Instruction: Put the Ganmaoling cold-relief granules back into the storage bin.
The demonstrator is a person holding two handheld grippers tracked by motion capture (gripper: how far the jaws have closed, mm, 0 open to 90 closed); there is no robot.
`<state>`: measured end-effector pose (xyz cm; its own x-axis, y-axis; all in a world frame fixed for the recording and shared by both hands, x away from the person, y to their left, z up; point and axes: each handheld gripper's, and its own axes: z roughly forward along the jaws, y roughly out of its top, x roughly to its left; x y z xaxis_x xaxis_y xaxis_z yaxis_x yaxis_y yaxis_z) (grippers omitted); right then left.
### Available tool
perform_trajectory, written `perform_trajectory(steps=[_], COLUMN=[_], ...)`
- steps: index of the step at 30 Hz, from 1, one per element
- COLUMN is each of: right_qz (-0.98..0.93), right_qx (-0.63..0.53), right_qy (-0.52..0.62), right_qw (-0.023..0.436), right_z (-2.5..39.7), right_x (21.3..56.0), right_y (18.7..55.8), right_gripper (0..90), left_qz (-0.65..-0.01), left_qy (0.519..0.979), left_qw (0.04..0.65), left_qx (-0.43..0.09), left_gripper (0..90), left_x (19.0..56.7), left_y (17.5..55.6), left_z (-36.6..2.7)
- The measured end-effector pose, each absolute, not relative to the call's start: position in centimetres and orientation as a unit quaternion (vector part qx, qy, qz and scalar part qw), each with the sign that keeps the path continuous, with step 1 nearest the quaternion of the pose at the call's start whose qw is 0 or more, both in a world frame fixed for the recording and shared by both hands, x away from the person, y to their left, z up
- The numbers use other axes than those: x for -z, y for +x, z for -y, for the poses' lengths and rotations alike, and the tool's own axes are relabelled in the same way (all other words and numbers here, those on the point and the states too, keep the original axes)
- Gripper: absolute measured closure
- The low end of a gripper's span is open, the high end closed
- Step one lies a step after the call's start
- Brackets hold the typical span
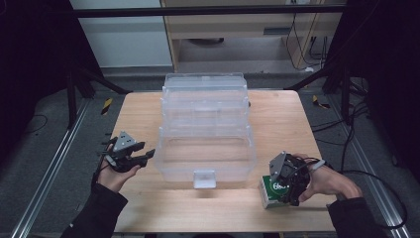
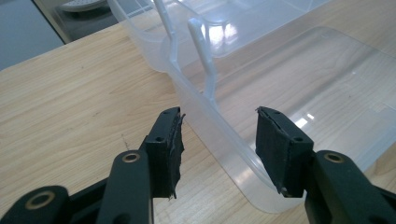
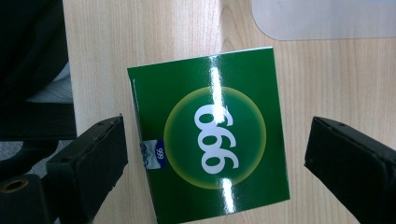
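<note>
Green box [image 3: 210,135] lies flat on the table [image 1: 148,109], just right of the clear open bin [image 1: 205,148]. Right tool [image 1: 286,184] hangs directly above it, jaws spread to straddle both sides, apparently for a top-down pick. Left tool [image 2: 219,144] released, straddling the bin's near rim, likely to steady it.

The left gripper [image 1: 147,154] is being held in the left hand [image 1: 115,176], its jaws spread apart and pointing sideways. The right gripper [image 1: 278,192] is being gripped by the right hand [image 1: 324,181], jaws parted wide and aimed downward.
</note>
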<state>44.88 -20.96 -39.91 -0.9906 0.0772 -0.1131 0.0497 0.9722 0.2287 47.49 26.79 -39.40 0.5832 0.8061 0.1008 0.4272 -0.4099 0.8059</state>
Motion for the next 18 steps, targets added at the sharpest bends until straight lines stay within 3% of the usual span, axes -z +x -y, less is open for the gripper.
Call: perform_trajectory(steps=[18], right_qz=[-0.995], right_qx=[-0.096], right_qy=[0.013], right_qw=[0.037], right_z=[20.5], right_x=[42.1], right_y=[45.6], right_gripper=[11.5], left_qz=[-0.395], left_qy=[0.798], left_qw=[0.380], left_qx=[-0.250], left_gripper=[50.5], left_x=[39.6], left_y=[47.8], left_z=[-27.5])
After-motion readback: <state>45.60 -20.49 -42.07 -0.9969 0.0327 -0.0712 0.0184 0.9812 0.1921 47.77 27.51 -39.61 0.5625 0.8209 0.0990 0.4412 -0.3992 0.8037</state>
